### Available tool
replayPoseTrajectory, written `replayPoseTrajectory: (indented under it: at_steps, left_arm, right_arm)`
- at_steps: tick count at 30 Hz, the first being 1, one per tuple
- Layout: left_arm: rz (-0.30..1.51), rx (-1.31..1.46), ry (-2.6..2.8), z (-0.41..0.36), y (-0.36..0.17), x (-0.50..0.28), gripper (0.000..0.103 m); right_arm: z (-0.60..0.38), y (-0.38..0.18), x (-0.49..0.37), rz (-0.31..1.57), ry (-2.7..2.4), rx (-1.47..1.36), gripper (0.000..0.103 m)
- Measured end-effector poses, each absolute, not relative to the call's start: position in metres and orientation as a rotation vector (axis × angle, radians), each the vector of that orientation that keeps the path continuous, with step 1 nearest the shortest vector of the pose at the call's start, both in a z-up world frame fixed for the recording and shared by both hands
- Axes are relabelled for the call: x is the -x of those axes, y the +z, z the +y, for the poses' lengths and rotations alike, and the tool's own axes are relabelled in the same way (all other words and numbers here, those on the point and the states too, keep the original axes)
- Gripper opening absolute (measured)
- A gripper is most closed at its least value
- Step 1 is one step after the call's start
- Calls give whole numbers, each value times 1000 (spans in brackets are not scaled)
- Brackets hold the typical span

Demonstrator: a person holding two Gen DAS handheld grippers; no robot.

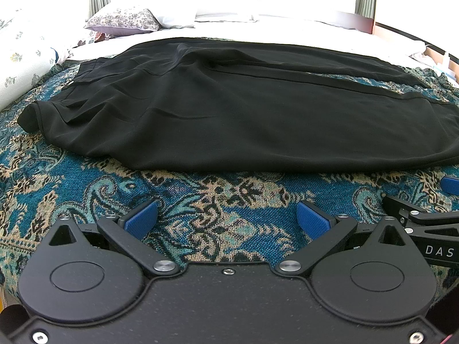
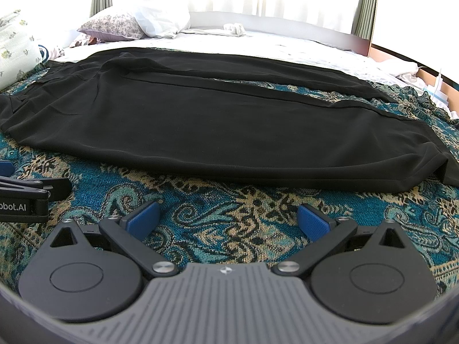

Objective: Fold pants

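Black pants lie flat across the patterned bedspread, waistband at the left, legs running right; they also show in the right wrist view. The two legs lie side by side with a thin gap of bedspread between them. My left gripper is open and empty, hovering over the bedspread just short of the pants' near edge. My right gripper is open and empty too, beside the left one, near the leg end. Each gripper shows at the edge of the other's view.
A blue paisley bedspread covers the near part of the bed. Pillows and white bedding lie at the far side by bright curtains. A floral bolster sits at the left. A wooden bed edge is at the right.
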State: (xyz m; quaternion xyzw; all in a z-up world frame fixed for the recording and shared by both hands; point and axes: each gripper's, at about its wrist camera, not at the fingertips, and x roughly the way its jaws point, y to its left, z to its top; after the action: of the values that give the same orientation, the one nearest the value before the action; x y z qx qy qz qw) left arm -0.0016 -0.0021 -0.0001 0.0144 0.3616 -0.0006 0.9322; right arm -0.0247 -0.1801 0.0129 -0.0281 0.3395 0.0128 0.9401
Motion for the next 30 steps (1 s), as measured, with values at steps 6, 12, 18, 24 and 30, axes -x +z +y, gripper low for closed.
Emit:
replayPoseTrajectory:
  at_steps: [6,12,18,24,30]
  left_arm:
    - [739,-30,-1,-2,0,2,103]
    - [740,-30,-1,-2,0,2,103]
    - [740,-29,-1,-2,0,2,103]
    - [739,-30,-1,-2,0,2,103]
    - [740,-28,-1,-2,0,2,103]
  right_arm:
    - [-180,13,25,692,26,57,103]
    - [-180,13,25,691,26,58,103]
    - [-180,13,25,691,26,58,103]
    - [-180,13,25,690,26,58,103]
    - [-179,13,27,690,26,58,103]
